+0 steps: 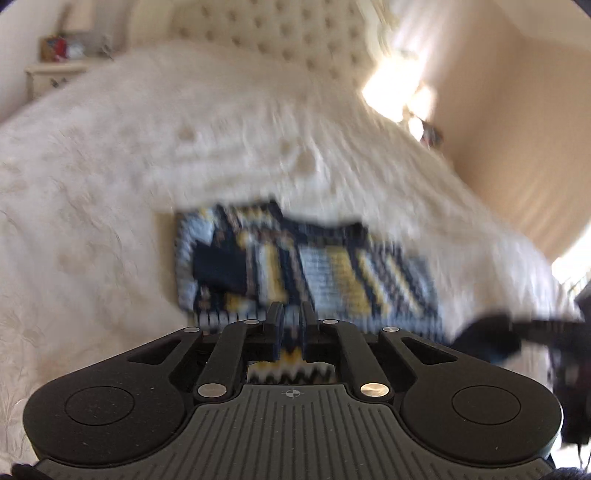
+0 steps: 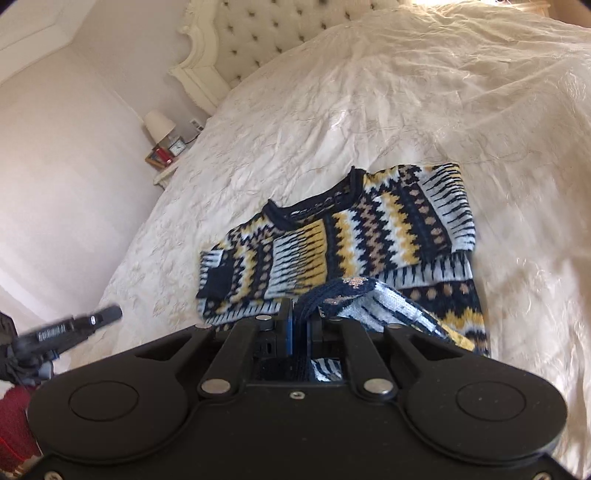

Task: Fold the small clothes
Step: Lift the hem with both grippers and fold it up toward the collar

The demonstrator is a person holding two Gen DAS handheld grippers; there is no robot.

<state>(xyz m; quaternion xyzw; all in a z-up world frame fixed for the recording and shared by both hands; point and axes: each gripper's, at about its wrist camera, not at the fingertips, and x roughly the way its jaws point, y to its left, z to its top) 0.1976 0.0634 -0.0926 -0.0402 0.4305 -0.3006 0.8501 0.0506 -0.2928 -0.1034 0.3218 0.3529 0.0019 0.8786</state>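
A small knitted sweater [image 2: 343, 236] in navy, yellow, white and tan zigzag bands lies on a cream embroidered bedspread [image 2: 369, 103], its dark ribbed neckline toward the tufted cream headboard [image 2: 266, 33]. Both sleeves are folded in across the body.

Right gripper [image 2: 300, 317]: black two-finger tool, jaws drawn almost together and clenched on the sweater's lower hem. The hem fabric rises from the bedspread into the jaws, showing its navy and white reverse face, and a strip of the same knit shows behind the fingers inside the tool's frame.

Left gripper [image 1: 291, 314]: jaws likewise nearly closed. The left wrist view is heavily motion-blurred. The patterned knit sits directly at the fingertips, and zigzag fabric is visible through the frame opening below the fingers, so this tool appears to grip the hem as well; the blur prevents a sharper reading of the contact.

Each tool is seen from the other's camera, at the frame edge beside the sweater, the two set apart along the hem.

A bedside table [image 2: 164, 173] stands near the headboard corner, carrying a small pale lamp [image 2: 159, 123], a clock and a red item. A dark red sleeve [image 2: 14, 424] shows at the lower left of the right wrist view.
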